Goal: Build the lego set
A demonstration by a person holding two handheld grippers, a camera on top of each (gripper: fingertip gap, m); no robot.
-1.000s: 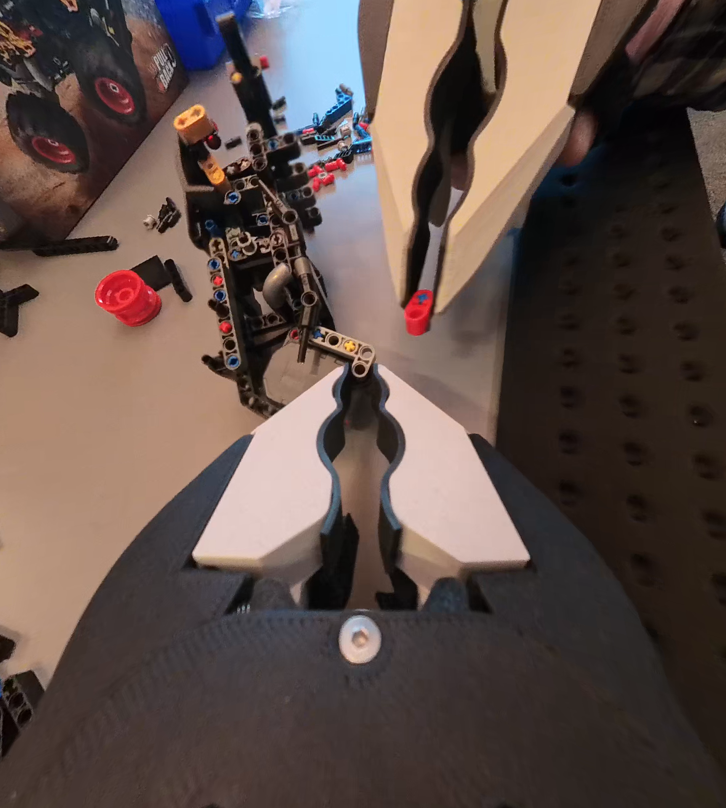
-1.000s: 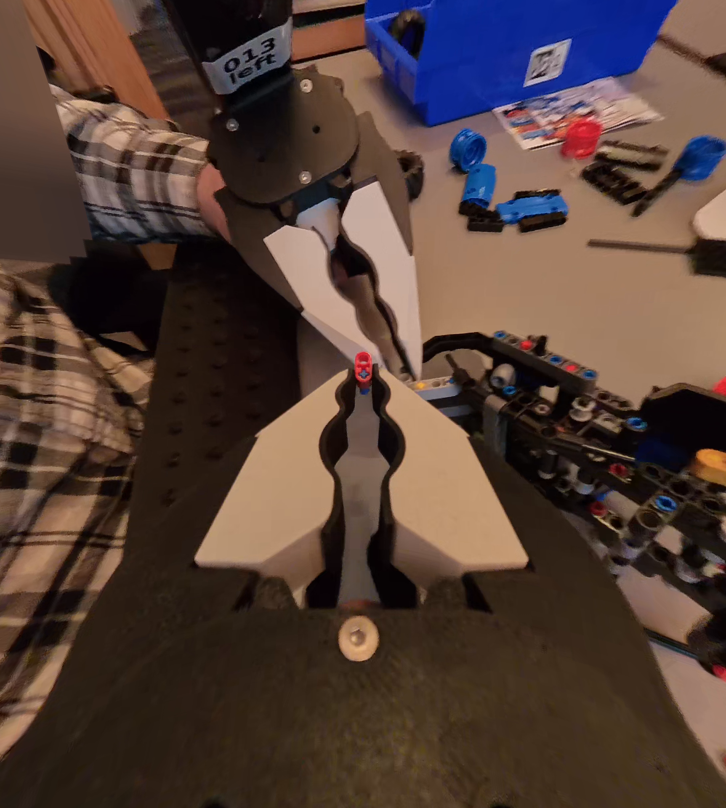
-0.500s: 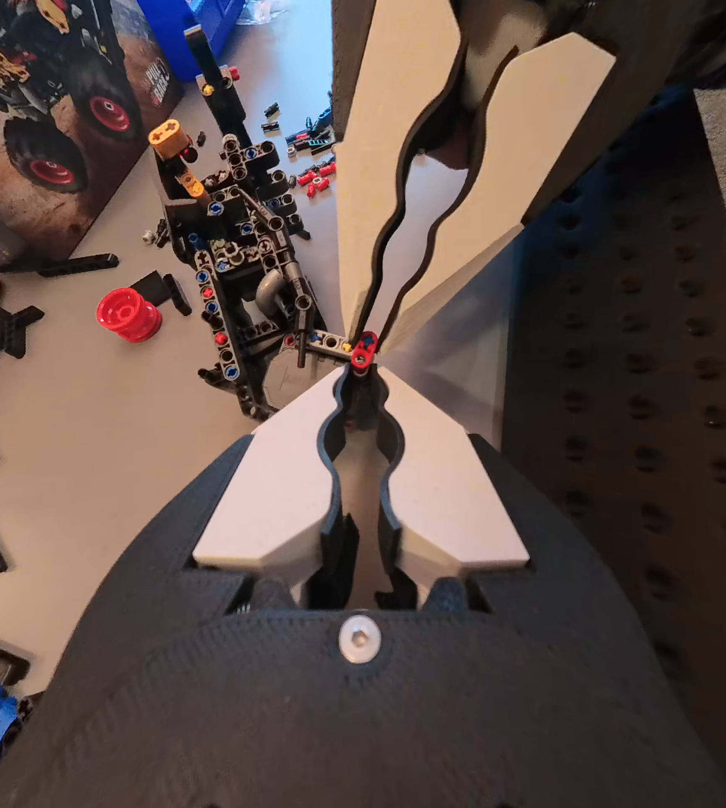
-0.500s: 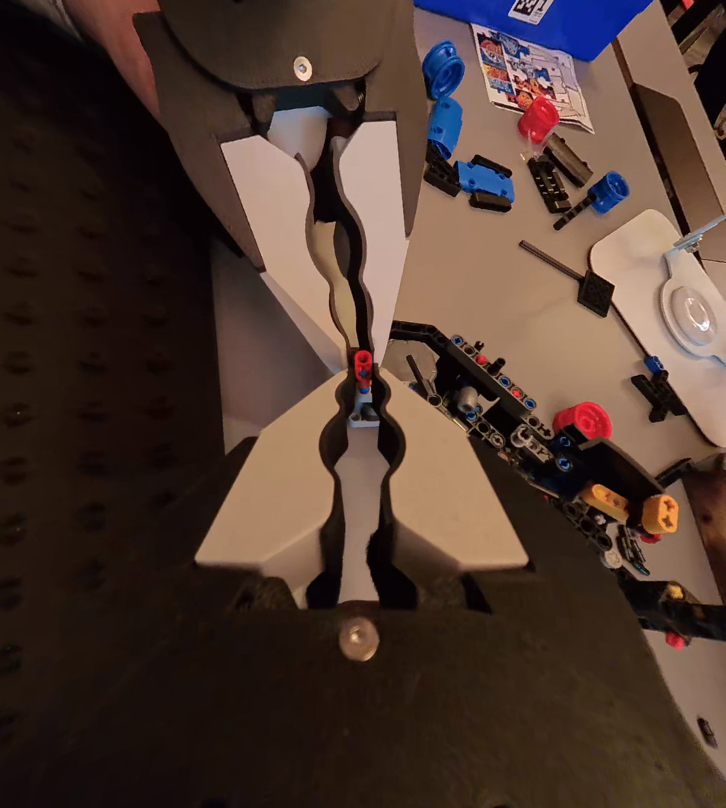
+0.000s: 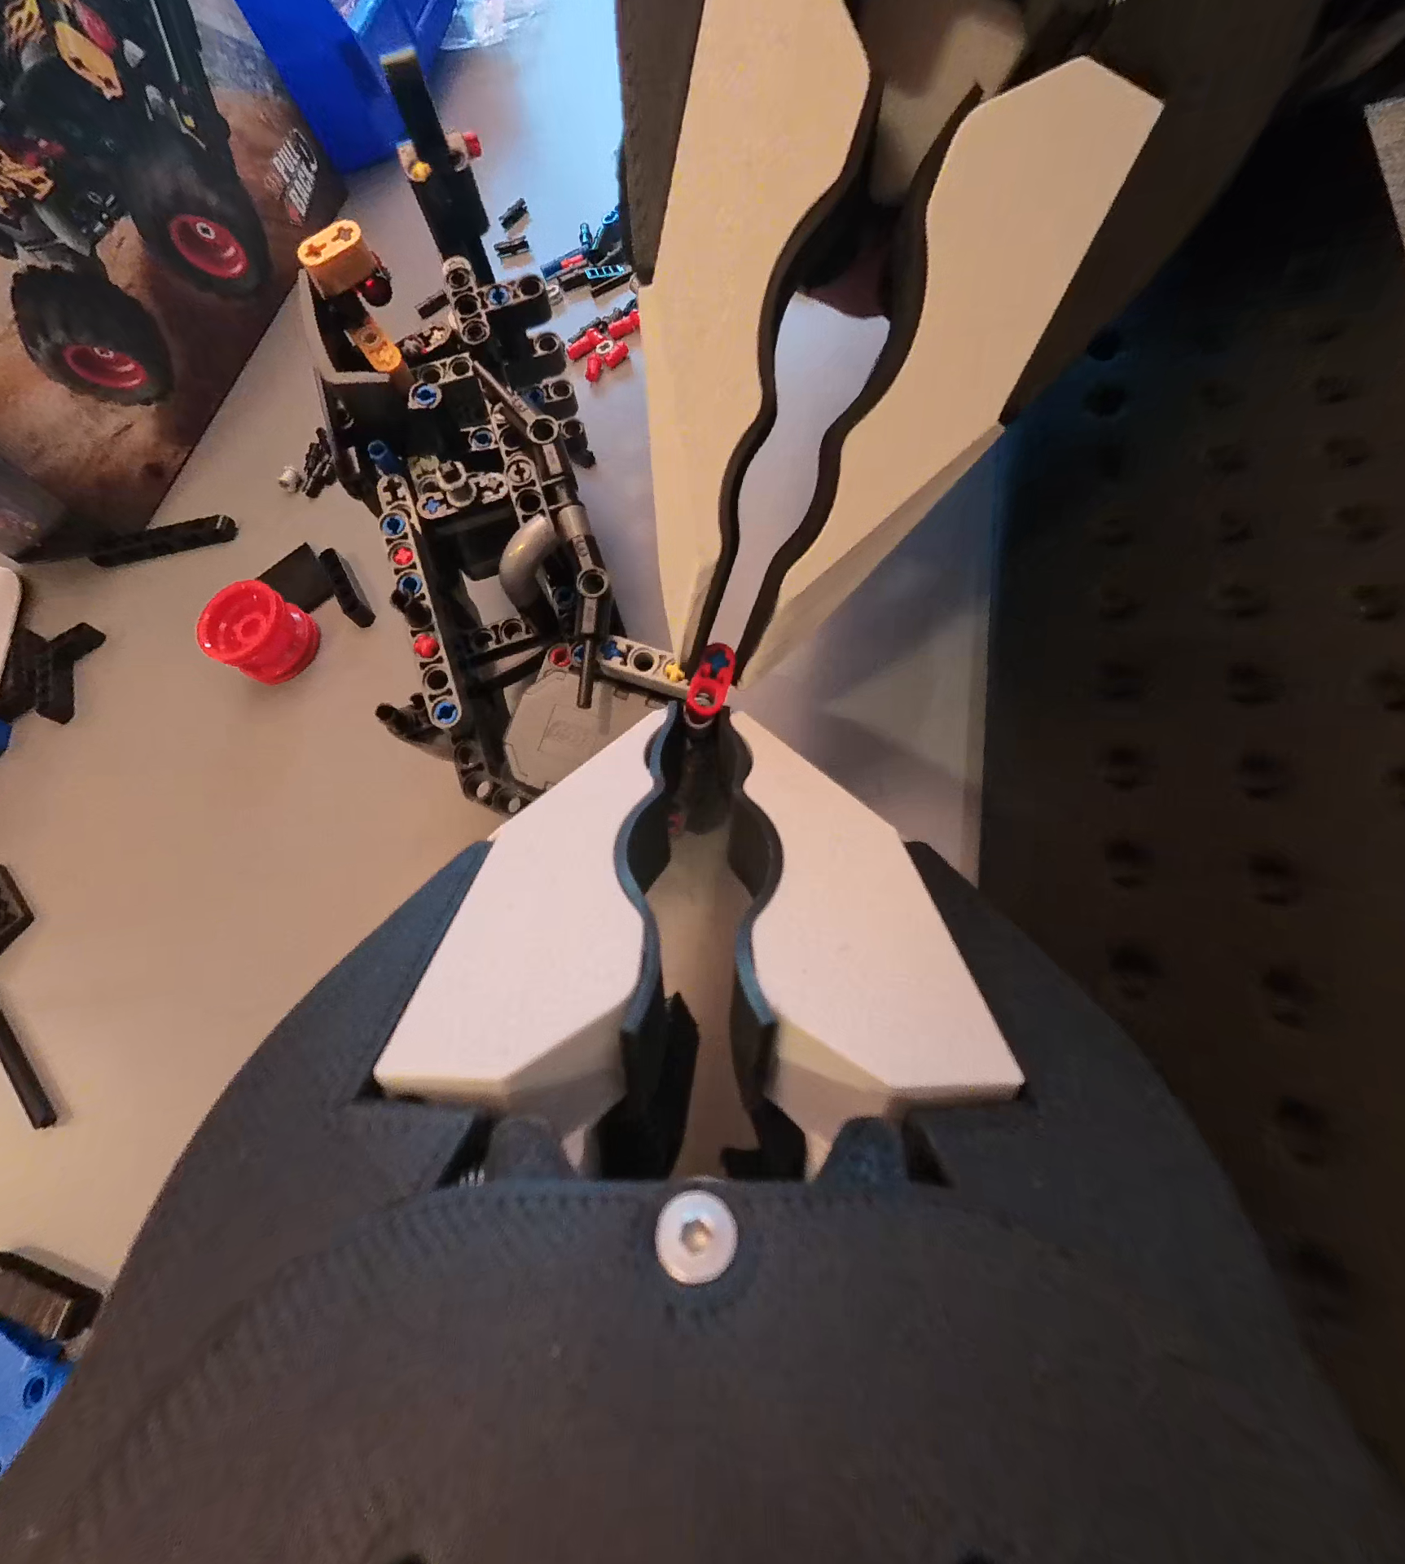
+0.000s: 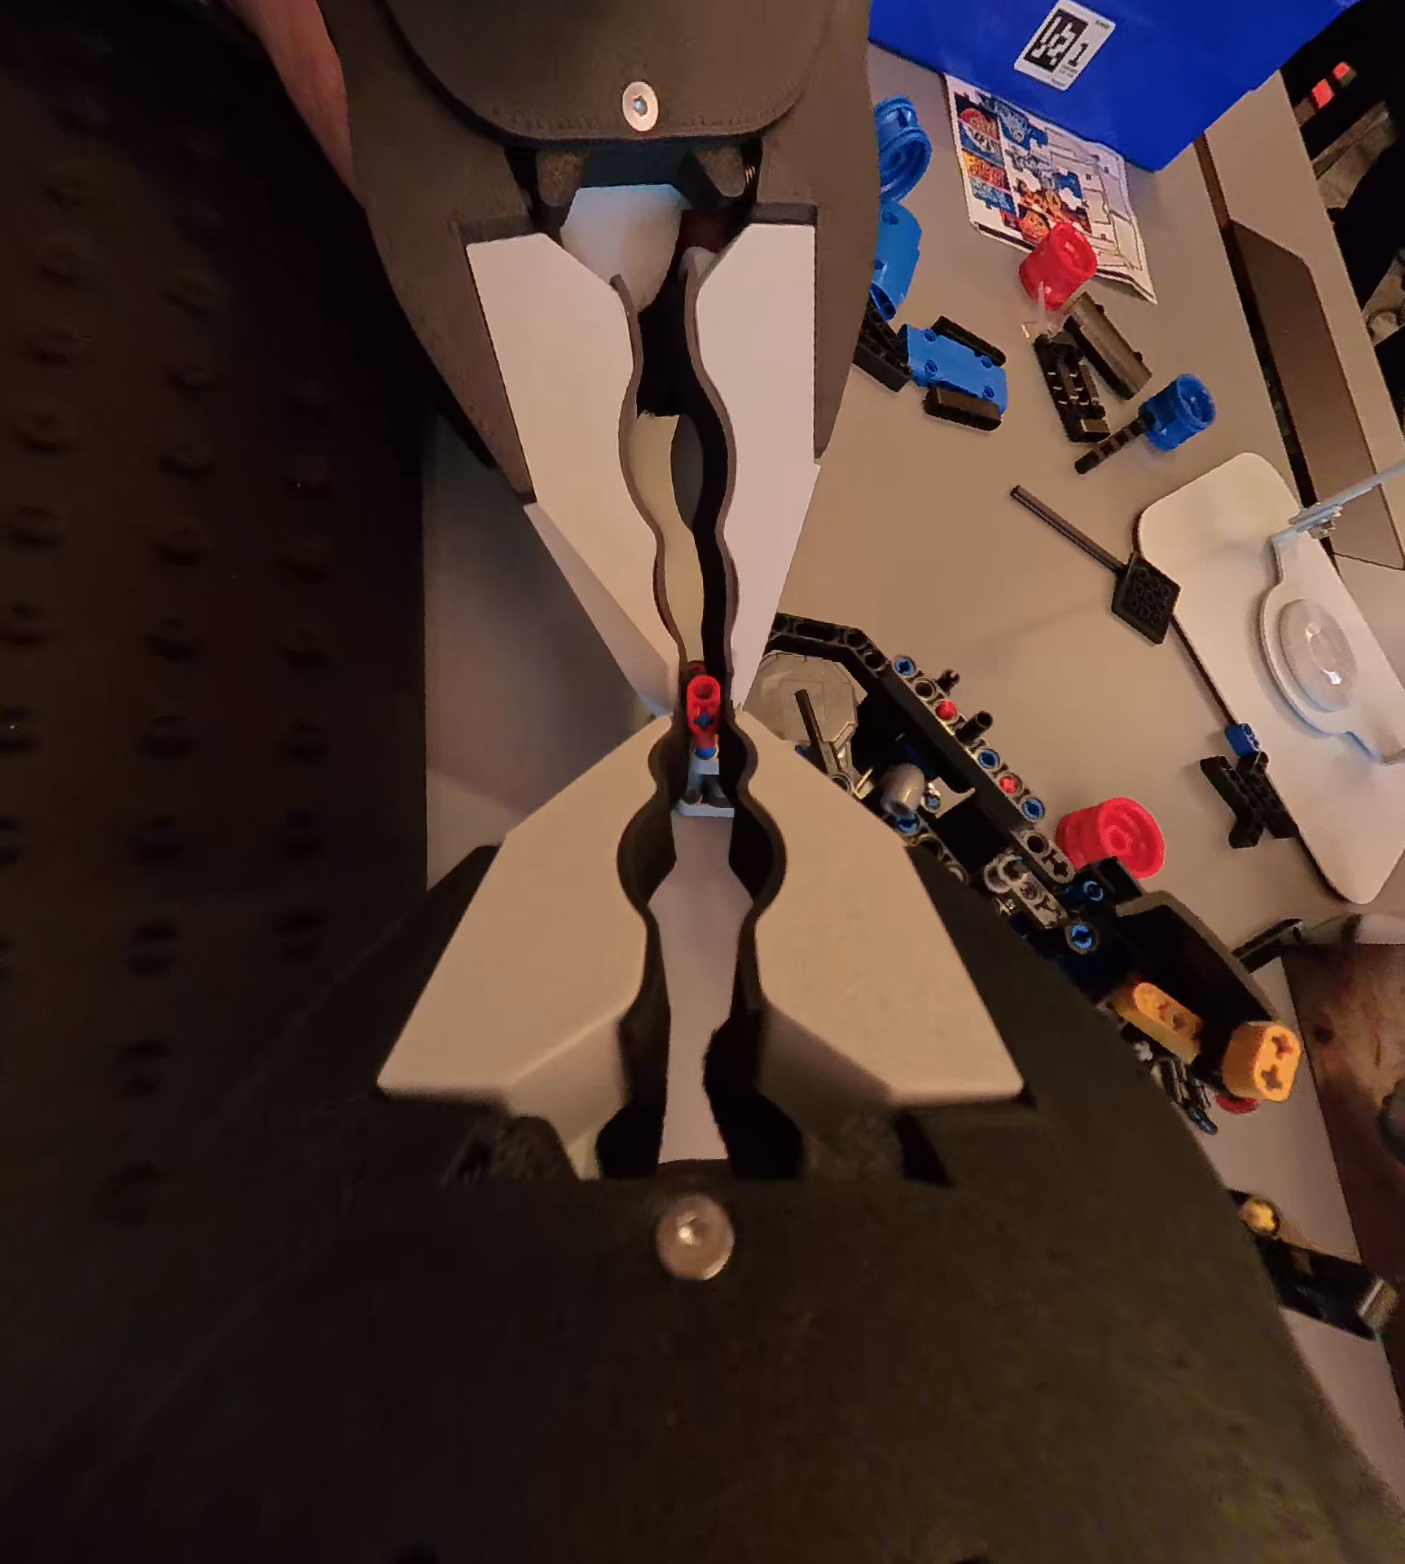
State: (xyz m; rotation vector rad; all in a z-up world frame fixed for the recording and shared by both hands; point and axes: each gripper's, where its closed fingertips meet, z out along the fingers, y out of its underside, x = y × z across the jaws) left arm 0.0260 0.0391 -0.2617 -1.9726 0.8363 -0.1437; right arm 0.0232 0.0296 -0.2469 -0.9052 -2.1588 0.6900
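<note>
The right gripper pinches a small red connector against the grey beam at the chassis end. The left gripper seems clamped on that beam. Only the right wrist view shows a blue pin under the connector.

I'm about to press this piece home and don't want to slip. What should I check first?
1. Right gripper shut on the red connector: ok.
2. Connector meets the end of the grey beam: ok.
3. Connector fully seated on the beam: cannot tell, the gripper tips hide the joint.
4. Left gripper bracing the beam: cannot tell, its tips are at the joint but what they clamp is hidden.
5. Chassis resting on the table: ok.
6. Red wheel clear of the joint: ok.
</note>
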